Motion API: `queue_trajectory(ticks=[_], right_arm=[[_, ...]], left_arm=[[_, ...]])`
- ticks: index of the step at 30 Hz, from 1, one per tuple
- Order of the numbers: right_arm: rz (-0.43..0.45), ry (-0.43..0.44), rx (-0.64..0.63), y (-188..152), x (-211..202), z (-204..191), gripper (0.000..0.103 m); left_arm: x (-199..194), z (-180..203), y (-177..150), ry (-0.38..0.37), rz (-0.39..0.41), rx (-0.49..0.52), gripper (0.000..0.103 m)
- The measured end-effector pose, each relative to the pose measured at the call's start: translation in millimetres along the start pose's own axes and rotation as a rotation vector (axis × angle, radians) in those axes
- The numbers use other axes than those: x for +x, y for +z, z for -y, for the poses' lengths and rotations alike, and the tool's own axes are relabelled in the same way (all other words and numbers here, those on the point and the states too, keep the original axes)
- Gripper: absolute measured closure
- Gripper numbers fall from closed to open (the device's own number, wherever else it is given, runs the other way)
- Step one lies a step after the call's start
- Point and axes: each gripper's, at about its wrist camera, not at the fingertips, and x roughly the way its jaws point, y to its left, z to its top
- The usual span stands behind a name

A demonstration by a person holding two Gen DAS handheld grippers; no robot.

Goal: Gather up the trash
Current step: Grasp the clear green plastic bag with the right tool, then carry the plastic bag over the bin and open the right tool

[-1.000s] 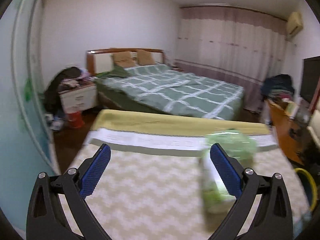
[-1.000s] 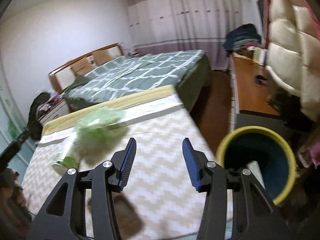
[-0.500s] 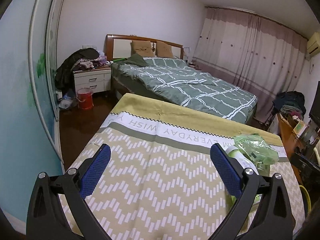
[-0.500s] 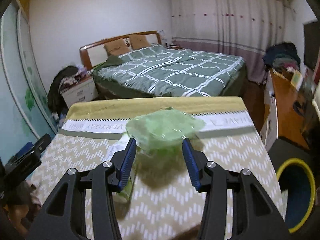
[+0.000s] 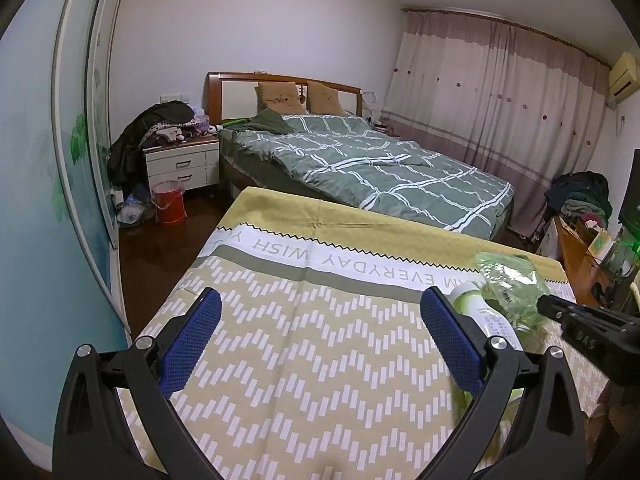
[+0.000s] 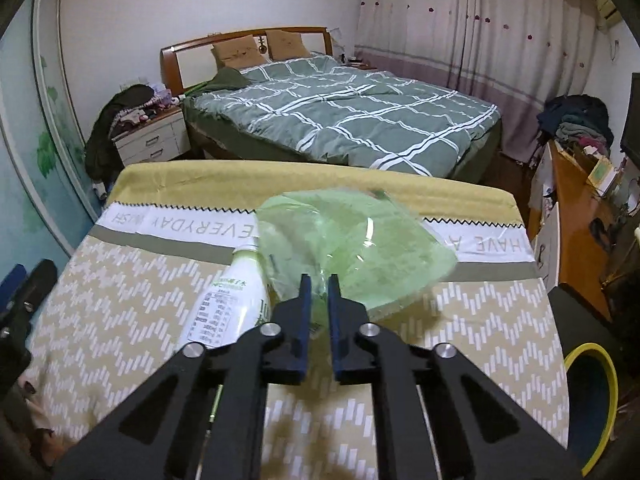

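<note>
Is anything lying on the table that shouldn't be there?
Yes. A white bottle lies tipped on its side on the patterned tablecloth, and a crumpled green plastic wrapper sits beside it, pinched by the right gripper. Both look like trash.

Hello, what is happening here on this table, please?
A person with a gripper in each hand is collecting trash. The right gripper jaws have just been closing and now pinch the crumpled green plastic bag, beside a white bottle lying on the tablecloth. The left gripper waits open. A yellow-rimmed bin stands at the right.
</note>
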Motion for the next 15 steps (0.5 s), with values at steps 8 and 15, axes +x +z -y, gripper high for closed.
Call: queue_trajectory(ticks=[8,15], right_arm=[[0.097,0.038,0.068,2,-43,21,0.100],[0.192,0.003,0.126,-12,-92,51,0.100]], left_arm=[[0,1,-1,-0.003,0.001,0.007,0.005],[-2,5,-2,-0.011,0.004,0.023,0.005]])
